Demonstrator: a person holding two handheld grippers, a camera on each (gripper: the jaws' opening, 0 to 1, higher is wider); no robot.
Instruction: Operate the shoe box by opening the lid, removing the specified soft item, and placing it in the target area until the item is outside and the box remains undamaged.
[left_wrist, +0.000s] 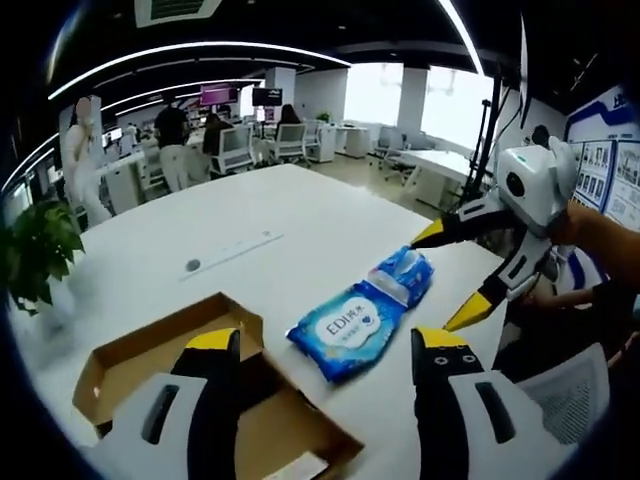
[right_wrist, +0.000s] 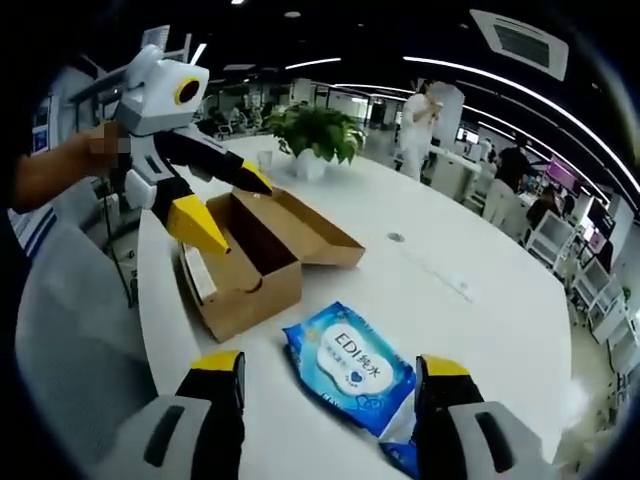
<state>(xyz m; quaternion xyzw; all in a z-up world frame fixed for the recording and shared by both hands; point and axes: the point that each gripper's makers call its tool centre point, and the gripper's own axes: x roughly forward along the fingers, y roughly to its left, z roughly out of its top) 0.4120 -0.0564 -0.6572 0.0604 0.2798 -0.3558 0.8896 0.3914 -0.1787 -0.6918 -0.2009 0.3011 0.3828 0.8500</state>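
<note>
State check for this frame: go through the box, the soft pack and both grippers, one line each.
Shoe box: open, lid folded back, upright on the table.
Blue wet-wipes pack: outside the box, lying flat on the white table.
Left gripper: open, holding nothing.
Right gripper: open, holding nothing.

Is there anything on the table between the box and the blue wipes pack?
No. In the right gripper view, just bare white table lies between the box and the wipes pack.
</note>
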